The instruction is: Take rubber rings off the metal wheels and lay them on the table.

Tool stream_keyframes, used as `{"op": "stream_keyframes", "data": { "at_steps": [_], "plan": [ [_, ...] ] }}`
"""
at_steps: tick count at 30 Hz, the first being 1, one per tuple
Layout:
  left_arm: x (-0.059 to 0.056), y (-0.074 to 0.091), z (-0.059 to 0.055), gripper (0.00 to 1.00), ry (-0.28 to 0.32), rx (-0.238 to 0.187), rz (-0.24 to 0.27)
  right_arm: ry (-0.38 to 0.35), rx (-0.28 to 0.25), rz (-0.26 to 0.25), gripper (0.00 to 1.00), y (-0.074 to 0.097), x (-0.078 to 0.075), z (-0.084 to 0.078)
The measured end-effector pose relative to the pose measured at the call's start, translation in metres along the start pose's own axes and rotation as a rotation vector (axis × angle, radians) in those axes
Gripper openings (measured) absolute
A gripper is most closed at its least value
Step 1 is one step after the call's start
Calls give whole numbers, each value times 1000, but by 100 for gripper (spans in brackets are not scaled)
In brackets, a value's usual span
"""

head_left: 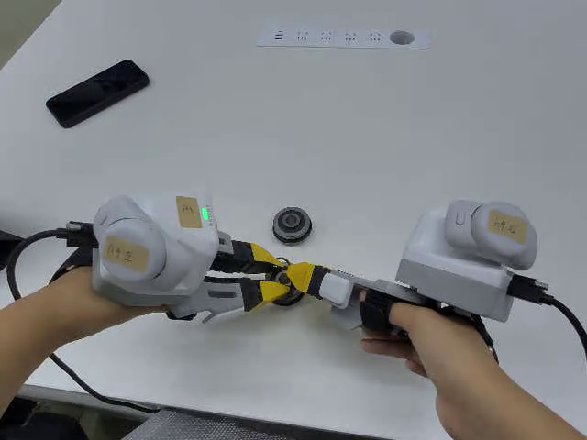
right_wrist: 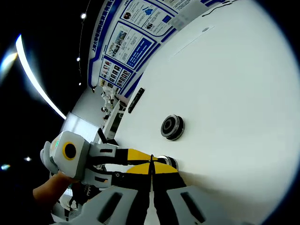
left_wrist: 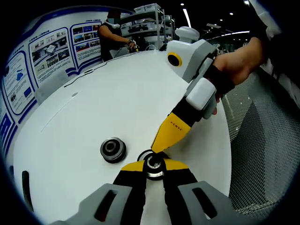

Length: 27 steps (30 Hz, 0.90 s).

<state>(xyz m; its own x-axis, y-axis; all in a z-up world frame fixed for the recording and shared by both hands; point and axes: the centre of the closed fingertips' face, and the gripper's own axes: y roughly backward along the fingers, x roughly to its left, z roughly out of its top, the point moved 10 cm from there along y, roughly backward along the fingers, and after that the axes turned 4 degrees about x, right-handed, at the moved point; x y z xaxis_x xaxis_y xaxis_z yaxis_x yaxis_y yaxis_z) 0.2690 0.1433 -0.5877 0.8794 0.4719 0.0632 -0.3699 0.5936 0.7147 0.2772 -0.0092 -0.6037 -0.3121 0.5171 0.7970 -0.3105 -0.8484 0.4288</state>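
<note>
A metal wheel [head_left: 290, 291] is held just above the white table [head_left: 385, 137], and my left gripper [head_left: 280, 280] is shut on it from the left. In the left gripper view the wheel [left_wrist: 154, 166] sits between the yellow fingertips [left_wrist: 133, 167]. My right gripper [head_left: 301, 275] comes in from the right, its jaws shut on the black rubber ring [left_wrist: 142, 155] at the wheel's edge. In the right gripper view the closed tips [right_wrist: 151, 165] meet beside the wheel [right_wrist: 169, 162]. A second wheel [head_left: 292, 225] with its rubber ring lies flat a little farther back.
A black phone [head_left: 97, 92] lies at the far left and a white power strip [head_left: 341, 38] at the far edge. The table's near edge [head_left: 229, 417] runs just below both hands. A person [left_wrist: 115, 28] stands beyond the table's far end.
</note>
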Motion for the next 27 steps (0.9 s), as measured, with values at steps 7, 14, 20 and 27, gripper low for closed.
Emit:
{"op": "stream_keyframes", "data": {
  "at_steps": [7, 14, 20, 27],
  "plan": [
    [-1, 2, 3, 15, -16, 13, -4, -15, 0, 3, 2, 2, 0, 0],
    [-2, 19, 5, 22, 26, -33, -1, -37, 1, 16, 2, 1, 2, -1],
    [2, 33, 2, 22, 58, -53, 46, -67, -25, 44, 2, 6, 7, 5],
    [8, 38, 3, 22, 87, -75, 76, -104, -86, 24, 2, 18, -1, 19]
  ]
}}
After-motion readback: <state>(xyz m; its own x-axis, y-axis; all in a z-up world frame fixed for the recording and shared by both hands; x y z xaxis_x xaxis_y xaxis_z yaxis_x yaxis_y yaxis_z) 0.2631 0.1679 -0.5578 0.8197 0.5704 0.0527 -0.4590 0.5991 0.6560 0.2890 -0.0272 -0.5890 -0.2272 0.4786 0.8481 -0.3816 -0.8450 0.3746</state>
